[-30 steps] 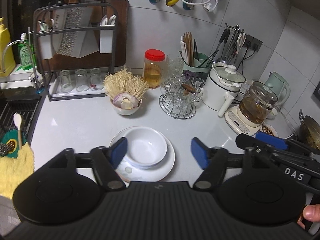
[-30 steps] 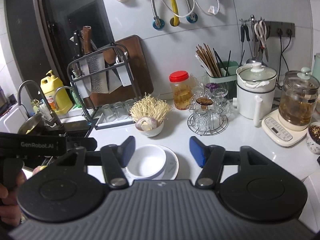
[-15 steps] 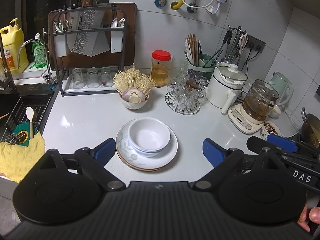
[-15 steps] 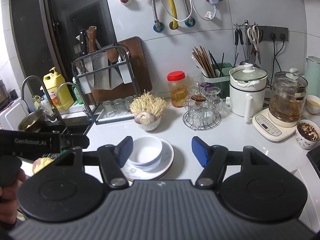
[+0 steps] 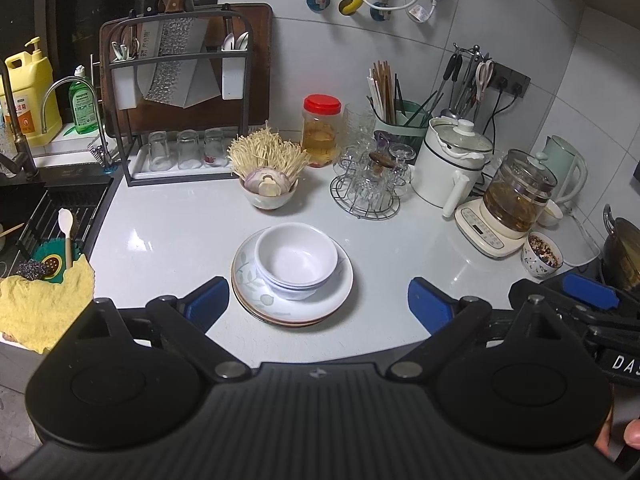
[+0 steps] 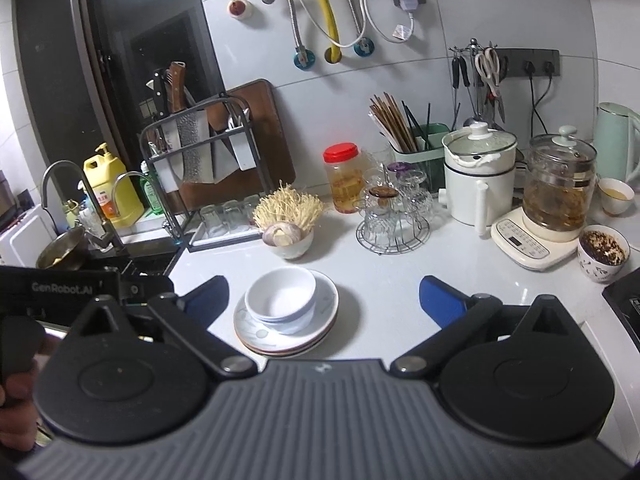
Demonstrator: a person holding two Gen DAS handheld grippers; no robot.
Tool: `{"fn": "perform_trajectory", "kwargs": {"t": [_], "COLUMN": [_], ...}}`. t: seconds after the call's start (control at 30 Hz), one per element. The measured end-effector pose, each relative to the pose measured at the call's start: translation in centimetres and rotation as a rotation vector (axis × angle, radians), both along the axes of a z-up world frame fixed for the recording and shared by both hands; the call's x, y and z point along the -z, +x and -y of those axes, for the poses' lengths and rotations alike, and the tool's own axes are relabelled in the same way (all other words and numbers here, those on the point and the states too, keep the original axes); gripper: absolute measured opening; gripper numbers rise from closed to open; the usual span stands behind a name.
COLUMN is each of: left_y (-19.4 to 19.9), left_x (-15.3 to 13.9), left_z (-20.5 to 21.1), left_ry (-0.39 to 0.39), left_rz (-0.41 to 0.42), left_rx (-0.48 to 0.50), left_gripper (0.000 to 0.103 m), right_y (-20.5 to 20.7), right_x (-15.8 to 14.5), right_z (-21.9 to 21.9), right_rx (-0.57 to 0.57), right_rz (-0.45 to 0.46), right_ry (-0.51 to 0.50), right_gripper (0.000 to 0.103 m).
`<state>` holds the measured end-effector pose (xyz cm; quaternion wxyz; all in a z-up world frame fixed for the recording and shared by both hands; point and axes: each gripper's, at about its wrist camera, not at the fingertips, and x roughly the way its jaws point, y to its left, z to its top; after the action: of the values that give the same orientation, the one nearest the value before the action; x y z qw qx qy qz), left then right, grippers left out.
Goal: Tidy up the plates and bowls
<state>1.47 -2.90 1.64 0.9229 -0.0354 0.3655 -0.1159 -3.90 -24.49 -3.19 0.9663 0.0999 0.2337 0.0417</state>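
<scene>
Both grippers have drawn back from the dishes. Left gripper (image 5: 318, 300) jaws stand wide apart, empty; right gripper (image 6: 322, 298) jaws are opening, nothing between them. Just beyond, bowls (image 5: 296, 258) sit nested on stacked plates (image 5: 256, 280) on the counter (image 5: 172, 236). Farther back stands a mushroom bowl (image 5: 267, 196).

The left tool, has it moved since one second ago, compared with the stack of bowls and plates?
Yes. The left tool has pulled back from the stacked bowls, which now lie beyond its open, empty fingers rather than between them.
</scene>
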Motion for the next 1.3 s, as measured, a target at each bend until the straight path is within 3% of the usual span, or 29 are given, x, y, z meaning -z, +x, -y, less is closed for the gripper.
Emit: {"fn": "perform_trajectory", "kwargs": {"t": [1.3], "left_y": [-2.0], "left_x": [0.5], "left_z": [0.1], "left_ry": [0.011], "left_rz": [-0.010], "left_rx": [-0.011], "left_gripper": [0.098], "right_y": [-1.5], "right_x": [0.6], "right_z": [-0.3], "right_rx": [-0.008], "right_rz": [-0.012], "right_ry": [0.023], "right_gripper": [0.103]}}
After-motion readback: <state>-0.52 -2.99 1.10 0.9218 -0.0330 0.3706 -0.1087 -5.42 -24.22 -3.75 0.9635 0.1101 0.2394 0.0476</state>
